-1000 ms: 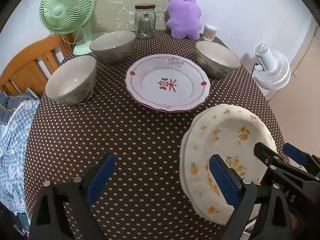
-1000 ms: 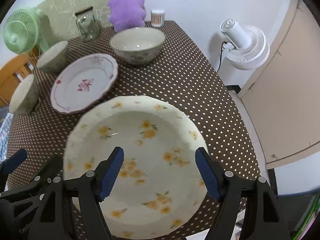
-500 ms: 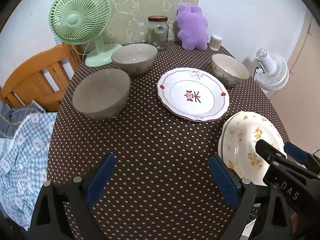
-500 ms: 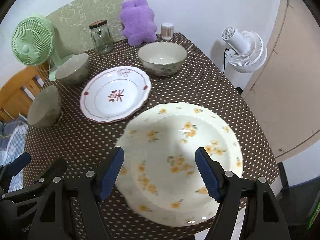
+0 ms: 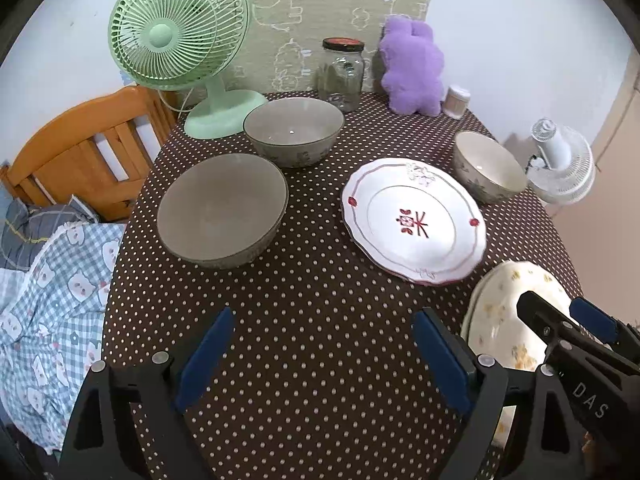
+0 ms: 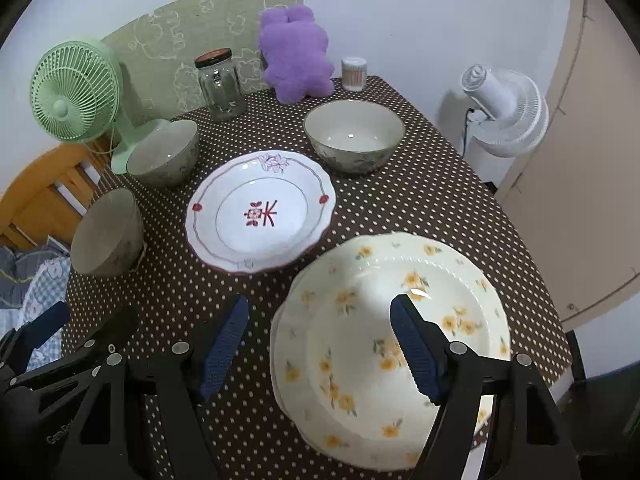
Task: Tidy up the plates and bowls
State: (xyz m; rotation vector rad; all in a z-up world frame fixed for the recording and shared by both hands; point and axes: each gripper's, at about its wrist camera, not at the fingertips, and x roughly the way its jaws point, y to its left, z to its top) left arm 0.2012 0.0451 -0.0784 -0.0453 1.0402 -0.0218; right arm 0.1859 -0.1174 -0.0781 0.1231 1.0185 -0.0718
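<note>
On the dotted brown table (image 5: 320, 320) stand three grey-green bowls: a near left one (image 5: 222, 210), a far one (image 5: 294, 130) and a right one (image 5: 488, 166). A red-patterned white plate (image 5: 414, 220) lies in the middle. Stacked yellow-flowered plates (image 6: 392, 332) lie at the front right; they also show in the left wrist view (image 5: 504, 316). My left gripper (image 5: 324, 352) is open and empty above the front of the table. My right gripper (image 6: 320, 344) is open and empty over the left edge of the flowered plates (image 6: 392, 332).
A green fan (image 5: 180, 40), a glass jar (image 5: 342, 74), a purple plush toy (image 5: 412, 66) and a small toothpick holder (image 5: 456, 102) stand along the back edge. A wooden chair (image 5: 80, 160) with checked cloth is at the left. A white fan (image 6: 504, 112) stands beyond the table's right side.
Both grippers have pulled back and risen, and more of the table shows. The left view has swung left, away from the flowered plates. Both stay open.
</note>
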